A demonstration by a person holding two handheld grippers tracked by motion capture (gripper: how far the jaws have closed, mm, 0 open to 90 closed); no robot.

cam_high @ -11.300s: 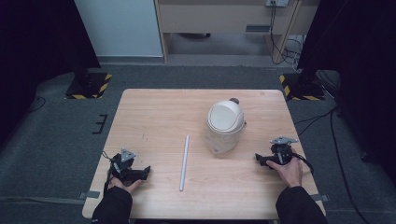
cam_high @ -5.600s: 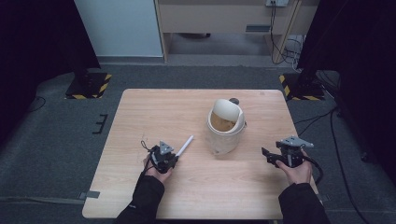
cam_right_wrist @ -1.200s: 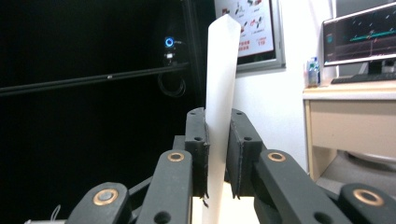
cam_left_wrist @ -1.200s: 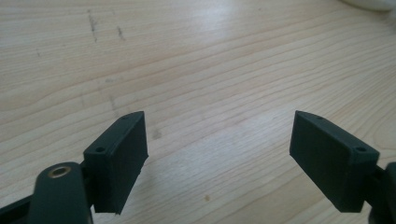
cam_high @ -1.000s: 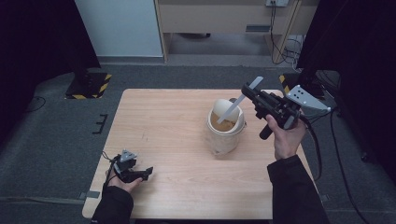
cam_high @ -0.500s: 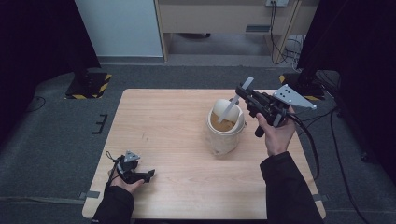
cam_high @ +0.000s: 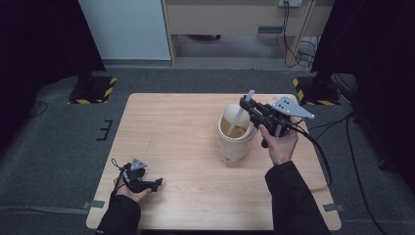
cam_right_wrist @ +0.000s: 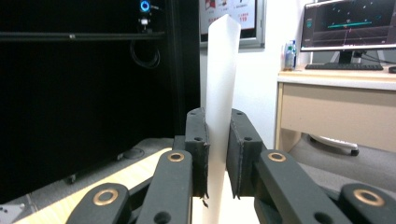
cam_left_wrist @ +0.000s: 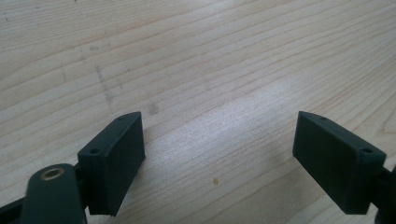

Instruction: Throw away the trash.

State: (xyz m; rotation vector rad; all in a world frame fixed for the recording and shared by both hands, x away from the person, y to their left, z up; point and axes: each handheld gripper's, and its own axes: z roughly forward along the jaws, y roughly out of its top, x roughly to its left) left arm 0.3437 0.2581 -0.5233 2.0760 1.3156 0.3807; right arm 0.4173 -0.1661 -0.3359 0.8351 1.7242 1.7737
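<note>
Moved: right gripper (cam_high: 248, 106) has come lower and nearer the cup (cam_high: 236, 133), straw (cam_high: 243, 110) end now inside.
Right jaws: clamped on the white straw.
Left gripper (cam_high: 147, 183): jaws wide apart, empty, resting on the table (cam_high: 176, 127).

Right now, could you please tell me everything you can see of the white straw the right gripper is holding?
The straw is a plain, white, slightly translucent tube that looks like plastic, flattened where the right gripper clamps it between its two black jaws. Its top end is cut at a slant. In the high view it stands steeply, a little tilted, with its lower part going down into the open cup of brownish drink on the wooden table. Whether it touches the cup's bottom cannot be seen.
</note>
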